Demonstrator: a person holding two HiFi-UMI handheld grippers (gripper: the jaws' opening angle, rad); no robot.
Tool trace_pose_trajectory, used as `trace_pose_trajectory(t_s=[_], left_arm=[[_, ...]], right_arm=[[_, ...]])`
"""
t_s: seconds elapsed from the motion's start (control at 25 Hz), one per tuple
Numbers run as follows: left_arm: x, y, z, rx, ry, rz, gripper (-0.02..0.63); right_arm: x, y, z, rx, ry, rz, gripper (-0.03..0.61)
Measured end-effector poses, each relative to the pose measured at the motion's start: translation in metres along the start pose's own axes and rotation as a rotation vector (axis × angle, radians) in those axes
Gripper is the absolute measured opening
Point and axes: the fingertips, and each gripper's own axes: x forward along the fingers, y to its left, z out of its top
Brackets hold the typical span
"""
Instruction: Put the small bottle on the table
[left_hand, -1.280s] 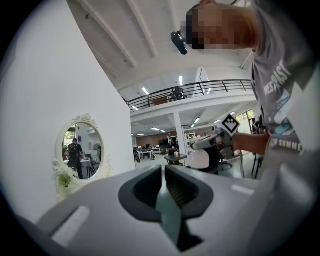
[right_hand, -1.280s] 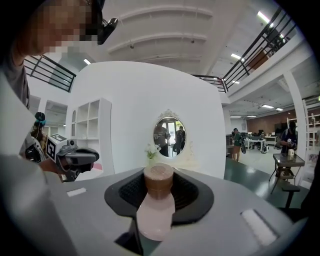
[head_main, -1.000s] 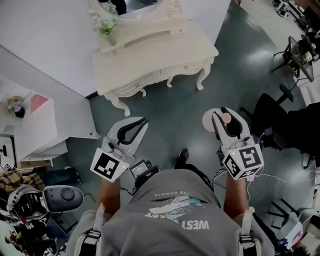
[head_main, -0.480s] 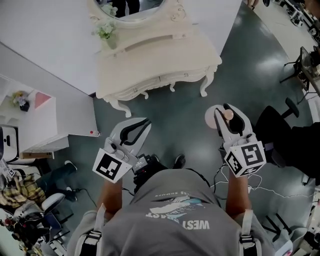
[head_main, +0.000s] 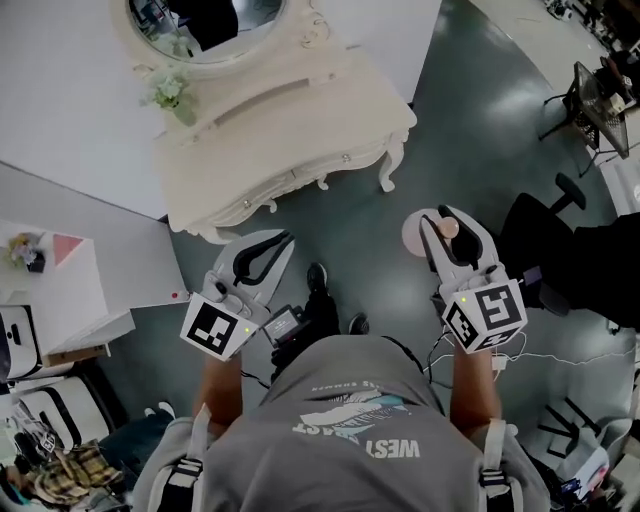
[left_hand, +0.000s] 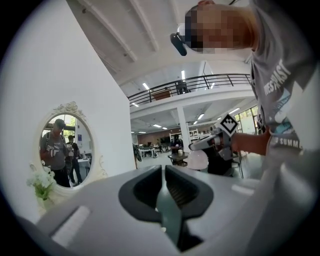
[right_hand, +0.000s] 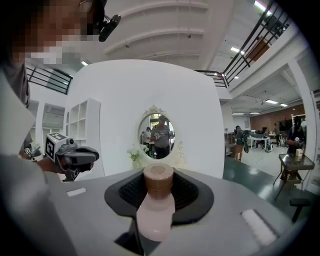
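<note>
A small pink bottle (right_hand: 156, 210) with a brown cap is clamped between the jaws of my right gripper (right_hand: 159, 174), cap end pointing forward. In the head view the bottle (head_main: 416, 236) shows as a pale pink body left of the right gripper (head_main: 447, 222), held above the dark floor. The cream dressing table (head_main: 300, 110) with its oval mirror (head_main: 200, 25) stands ahead and to the left, a step away. My left gripper (head_main: 278, 245) hangs beside it with jaws pressed together and nothing in them; in its own view the left gripper (left_hand: 164, 172) is shut too.
A vase of white flowers (head_main: 165, 92) stands on the table's left part. A white shelf unit (head_main: 60, 275) is at the left. Black office chairs (head_main: 560, 235) stand at the right. Cables and a small device (head_main: 285, 325) hang at the person's waist.
The head view has shifted, so the dressing table and mirror now sit further left in view. Both grippers keep their pose, and the right one still grips the bottle.
</note>
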Motion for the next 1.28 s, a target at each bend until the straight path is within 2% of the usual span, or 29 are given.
trace_pose_trajectory(t_s=[0.28,0.56,0.88,1.04,1.28], left_arm=[[0.047,0.057,0.01,0.02,-0.034,-0.082,0.021],[0.087,0.123,0.004,0.013,-0.024,-0.152,0.021],[0.121,0.186,0.001,0.007,-0.053,-0.232,0.021],[0.133,0.203,0.0,0.017,-0.066,-0.247,0.02],[0.151,0.21,-0.001,0.015,-0.059,-0.242,0.02]], right_arm=[[0.037,-0.021,0.015,0.021,0.01,-0.086,0.127],[0.091,-0.038,0.028,0.045,0.002,-0.16,0.127],[0.145,-0.051,0.043,0.045,0.007,-0.257,0.127],[0.158,-0.057,0.052,0.039,0.002,-0.283,0.128],[0.176,-0.076,0.057,0.031,0.004,-0.266,0.127]])
